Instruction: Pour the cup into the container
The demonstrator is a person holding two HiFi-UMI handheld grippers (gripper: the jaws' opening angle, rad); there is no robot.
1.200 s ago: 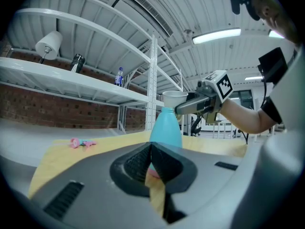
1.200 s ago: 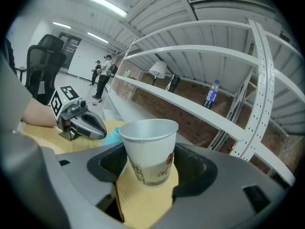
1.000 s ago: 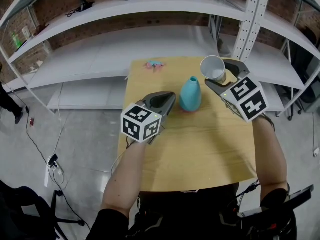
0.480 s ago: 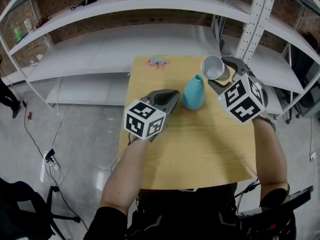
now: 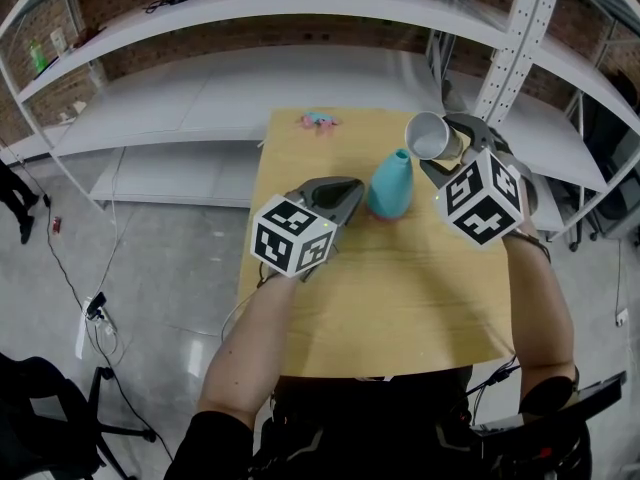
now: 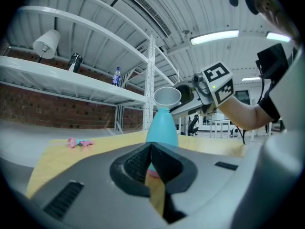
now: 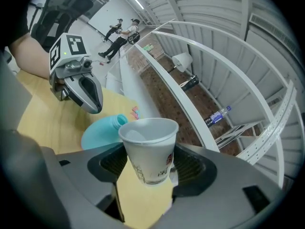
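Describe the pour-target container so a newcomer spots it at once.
Start at the light wooden table in front of the white shelving. On its far half, between the left gripper and the right gripper, stands a teal container with a wide base tapering to a narrow open neck. It is the only teal thing there; the white paper cup nearby is held by the right gripper.
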